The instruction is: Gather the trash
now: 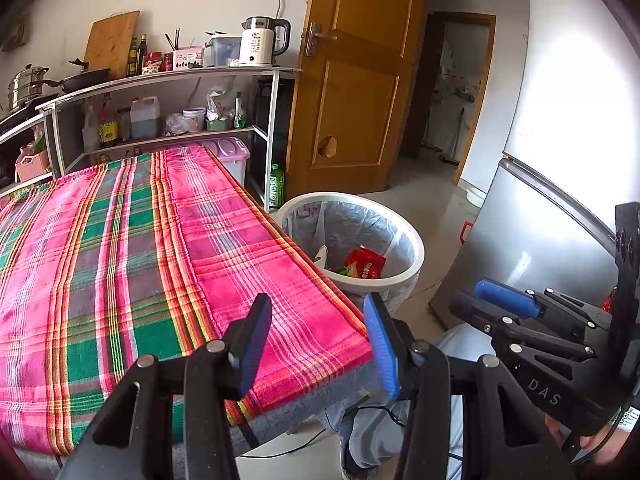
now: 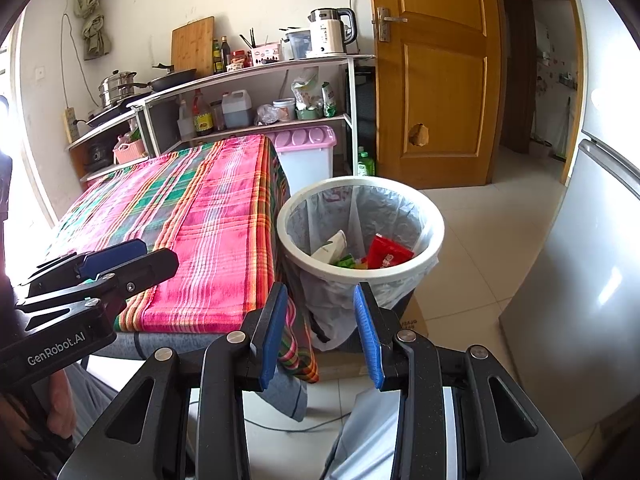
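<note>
A white trash bin (image 2: 434, 216) with a clear liner stands on the floor by the table's right corner. Inside it lie a red wrapper (image 2: 386, 252), a white carton (image 2: 332, 246) and green scraps (image 2: 344, 262). The left wrist view shows the same bin (image 1: 414, 240) and red wrapper (image 1: 366, 262). My left gripper (image 1: 316, 304) hovers open over the near corner of the plaid-covered table (image 1: 160, 240), nothing between its blue pads. My right gripper (image 2: 320, 292) is open and empty, pointing at the bin's near wall. Each gripper shows in the other's view: right (image 1: 476, 296), left (image 2: 132, 256).
A silver fridge (image 2: 580, 280) stands close on the right, with tiled floor between it and the bin. A wooden door (image 2: 436, 80) is behind the bin. Shelves with a kettle (image 2: 332, 32), bottles and pans line the back wall. A pink-lidded box (image 2: 308, 148) sits beyond the table. A person's legs are below.
</note>
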Demonstrator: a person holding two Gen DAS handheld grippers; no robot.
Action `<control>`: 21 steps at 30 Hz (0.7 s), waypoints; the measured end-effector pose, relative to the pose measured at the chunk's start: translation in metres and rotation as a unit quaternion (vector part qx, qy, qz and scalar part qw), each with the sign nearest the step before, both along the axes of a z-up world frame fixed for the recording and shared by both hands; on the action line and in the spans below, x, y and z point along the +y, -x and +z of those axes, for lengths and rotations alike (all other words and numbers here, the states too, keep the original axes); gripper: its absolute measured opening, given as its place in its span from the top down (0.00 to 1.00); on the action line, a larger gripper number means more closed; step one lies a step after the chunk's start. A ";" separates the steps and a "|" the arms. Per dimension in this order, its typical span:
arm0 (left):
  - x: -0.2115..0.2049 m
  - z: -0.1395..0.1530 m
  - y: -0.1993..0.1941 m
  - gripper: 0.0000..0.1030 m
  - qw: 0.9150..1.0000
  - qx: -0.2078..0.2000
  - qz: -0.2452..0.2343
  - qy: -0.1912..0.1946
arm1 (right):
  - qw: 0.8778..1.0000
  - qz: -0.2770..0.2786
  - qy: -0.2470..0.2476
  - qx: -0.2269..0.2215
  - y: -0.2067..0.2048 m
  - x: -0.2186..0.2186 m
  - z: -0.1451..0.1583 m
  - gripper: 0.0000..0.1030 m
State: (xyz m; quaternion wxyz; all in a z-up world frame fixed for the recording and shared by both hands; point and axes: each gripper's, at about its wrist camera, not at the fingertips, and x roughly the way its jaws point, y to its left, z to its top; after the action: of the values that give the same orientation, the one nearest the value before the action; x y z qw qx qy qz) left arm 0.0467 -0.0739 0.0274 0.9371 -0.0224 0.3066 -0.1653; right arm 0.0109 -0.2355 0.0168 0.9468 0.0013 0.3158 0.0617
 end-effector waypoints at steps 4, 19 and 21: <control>0.000 0.000 0.000 0.51 1.000 0.001 0.001 -0.001 | 1.000 0.000 0.000 0.001 0.000 0.000 0.000 0.65; 0.000 0.000 -0.001 0.51 1.000 0.002 0.002 -0.001 | 1.000 0.000 -0.001 0.001 -0.001 0.000 0.000 0.65; 0.000 0.000 -0.001 0.51 1.000 0.001 0.002 -0.001 | 1.000 0.000 -0.001 0.002 -0.001 0.000 -0.001 0.65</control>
State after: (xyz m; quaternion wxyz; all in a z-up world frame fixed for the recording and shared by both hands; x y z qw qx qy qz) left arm 0.0475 -0.0738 0.0274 0.9370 -0.0222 0.3078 -0.1636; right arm 0.0121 -0.2360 0.0160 0.9462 0.0019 0.3176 0.0619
